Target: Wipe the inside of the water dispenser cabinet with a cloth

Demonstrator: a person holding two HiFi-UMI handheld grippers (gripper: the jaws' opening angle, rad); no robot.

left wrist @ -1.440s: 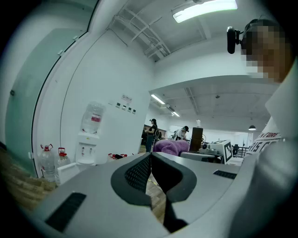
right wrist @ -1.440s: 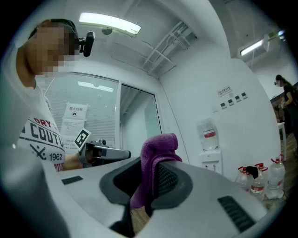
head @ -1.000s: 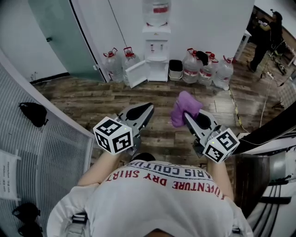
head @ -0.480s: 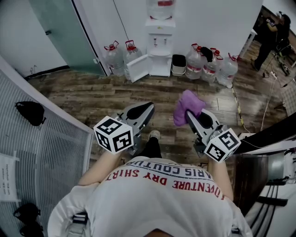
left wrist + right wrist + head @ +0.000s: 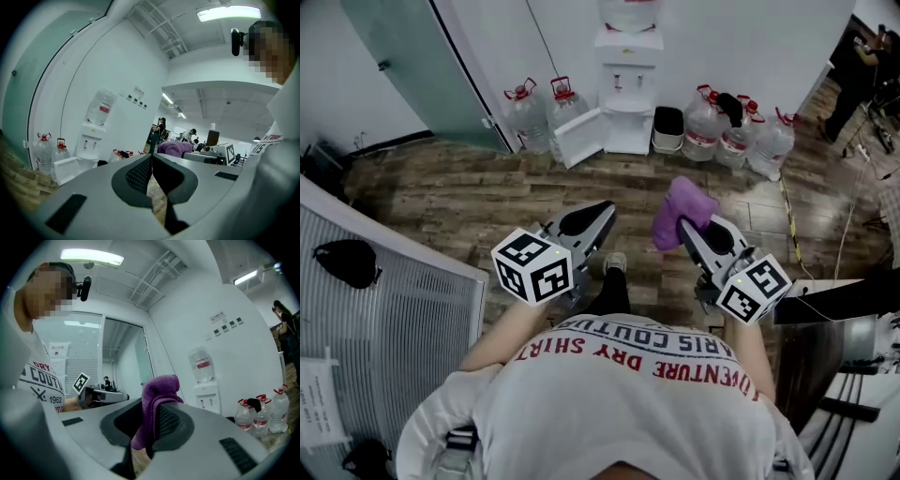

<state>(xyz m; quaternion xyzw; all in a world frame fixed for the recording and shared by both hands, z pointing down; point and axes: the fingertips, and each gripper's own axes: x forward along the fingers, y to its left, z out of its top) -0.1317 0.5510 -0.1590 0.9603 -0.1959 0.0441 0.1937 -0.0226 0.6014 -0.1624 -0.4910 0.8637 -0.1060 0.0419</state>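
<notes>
The right tool (image 5: 151, 406) is clamped on a purple cloth (image 5: 157, 390): the fabric is pinched between the jaws and bunches up above their tips, and in the head view the same cloth (image 5: 682, 204) stands out ahead of the right tool (image 5: 686, 230), on the side toward the water dispenser (image 5: 628, 84). The left tool (image 5: 151, 157) has its jaws drawn together at the tips with nothing between them; in the head view the left tool (image 5: 598, 214) is held level with the right one, both well short of the water dispenser and over the wooden floor (image 5: 469, 202). The water dispenser stands against the white wall straight ahead of both tools. Its cabinet door (image 5: 578, 139) hangs open toward the dispenser's left, so the low cabinet (image 5: 628, 133) faces the person; its inside is too small here to read. Water bottles (image 5: 525, 108) stand just left of the dispenser and a dark bin (image 5: 668, 127) just right of it. The task's wiping has probably not begun. The coming move turns on this: the cabinet lies dead ahead and low, the cloth-bearing right tool sits slightly right of the dispenser's line, and the open door stands on the far side from it, so the right tool looks to have the freer path in.
</notes>
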